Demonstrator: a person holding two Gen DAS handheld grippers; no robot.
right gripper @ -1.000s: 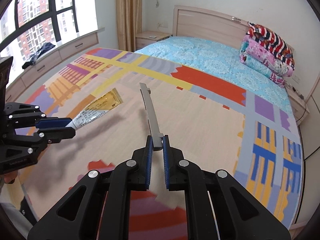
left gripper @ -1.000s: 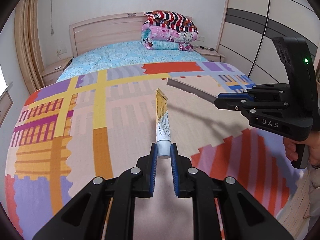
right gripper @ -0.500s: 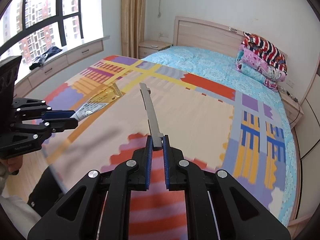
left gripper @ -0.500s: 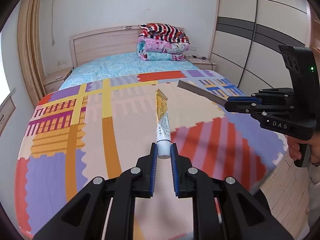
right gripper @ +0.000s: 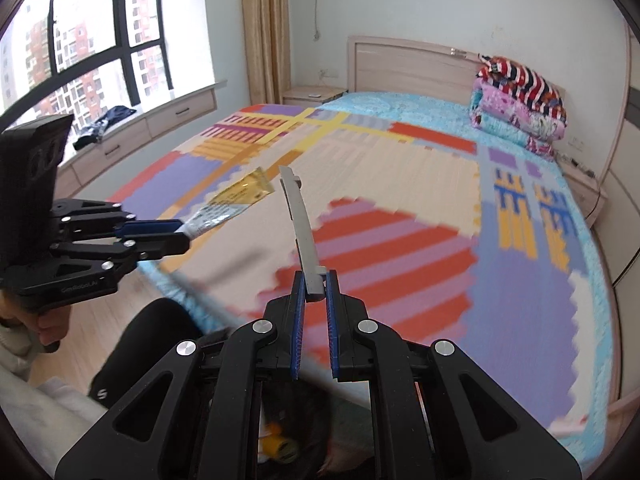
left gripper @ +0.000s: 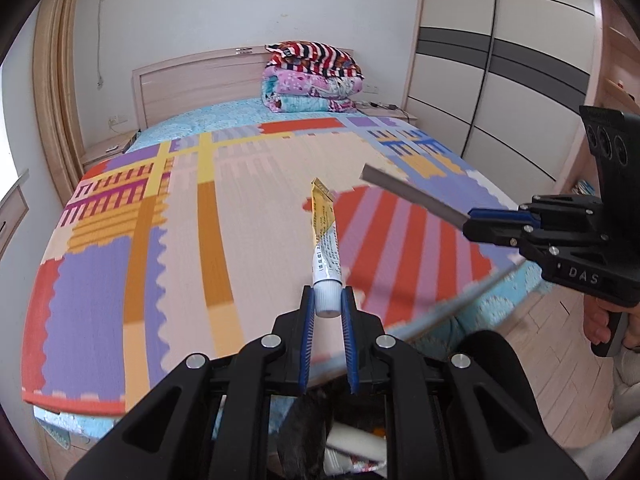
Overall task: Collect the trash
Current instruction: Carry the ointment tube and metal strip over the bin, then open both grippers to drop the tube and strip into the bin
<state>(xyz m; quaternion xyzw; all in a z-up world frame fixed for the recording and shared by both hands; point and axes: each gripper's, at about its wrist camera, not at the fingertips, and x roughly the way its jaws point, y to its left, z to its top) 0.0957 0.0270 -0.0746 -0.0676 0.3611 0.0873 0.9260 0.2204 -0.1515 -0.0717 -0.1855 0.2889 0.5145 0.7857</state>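
Left gripper (left gripper: 327,312): fingers clamped on the cap end of a tube (left gripper: 325,240), long axis pointing up-frame, centre.
Right gripper (right gripper: 314,292): fingers clamped on a grey strip (right gripper: 301,224), likewise forward.
Dark bag (left gripper: 320,432): bottom centre, directly beneath both; left seems slightly nearer.

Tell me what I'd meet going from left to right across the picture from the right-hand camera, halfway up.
Black left tongs → crumpled yellow-and-white ointment tube they grip → flat grey strip held by the right tongs → red-and-lilac striped patch of the patchwork bed mat.
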